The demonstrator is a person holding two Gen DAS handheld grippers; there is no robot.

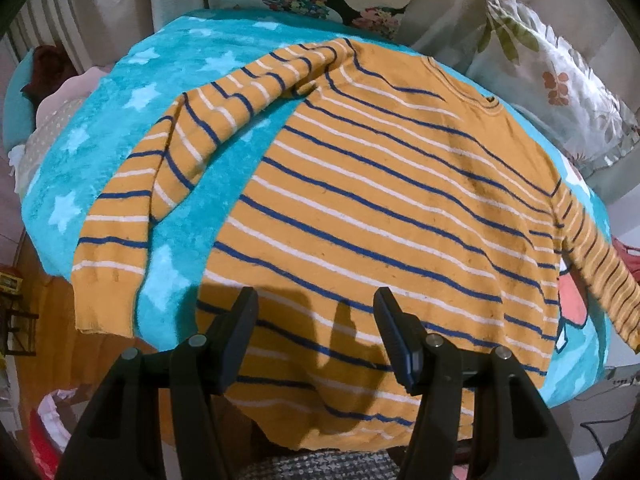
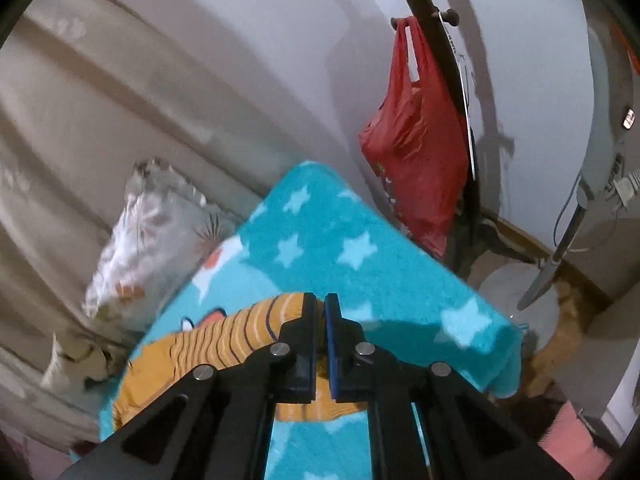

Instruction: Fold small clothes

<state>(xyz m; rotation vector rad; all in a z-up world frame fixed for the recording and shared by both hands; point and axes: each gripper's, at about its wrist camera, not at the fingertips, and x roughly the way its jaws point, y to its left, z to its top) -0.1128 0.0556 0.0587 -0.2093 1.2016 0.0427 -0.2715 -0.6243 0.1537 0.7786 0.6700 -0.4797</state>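
Your sweater [image 1: 384,216] (orange w/ blue and white stripes) lies spread flat on the teal star blanket [image 1: 132,128], its hem nearest you. One sleeve [image 1: 200,152] is bent back on the blanket at the picture's left. Your left gripper [image 1: 316,300] hovers over the hem w/ jaws apart, nothing between them. Your right gripper [image 2: 320,304] is pinched closed on the cuff of the other sleeve [image 2: 224,340], which rises off the blanket. A floral pillow [image 2: 140,236] sits beside the blanket, a red bag [image 2: 416,140] hangs near the wall.
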